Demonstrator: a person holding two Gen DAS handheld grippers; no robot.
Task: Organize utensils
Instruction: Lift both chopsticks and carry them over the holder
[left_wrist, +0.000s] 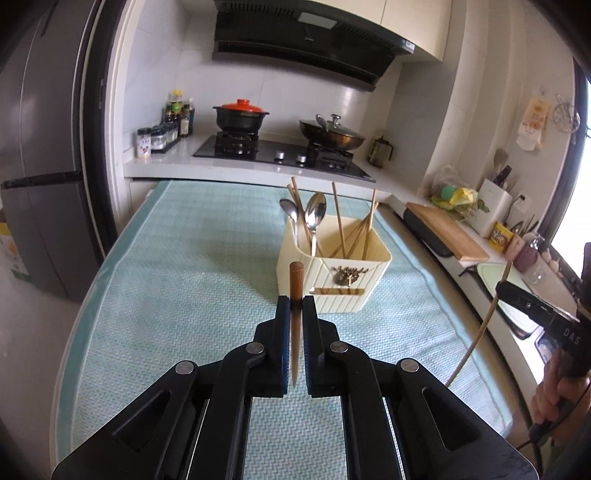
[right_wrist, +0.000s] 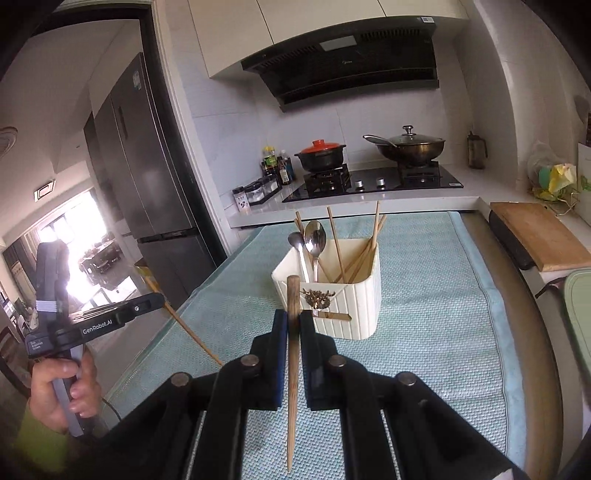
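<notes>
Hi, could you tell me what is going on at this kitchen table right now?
A person is sorting utensils with a hand-held gripper in each hand. The left hand-held gripper is shut on one wooden chopstick, and the right hand-held gripper is shut on another chopstick. Both are raised above the blue mat, short of the cream holder, which already contains spoons and chopsticks.

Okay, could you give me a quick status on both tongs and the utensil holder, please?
Left tongs shut on a chopstick. Right tongs shut on another chopstick. Cream holder ahead, spoons and chopsticks inside. Path clear.
</notes>
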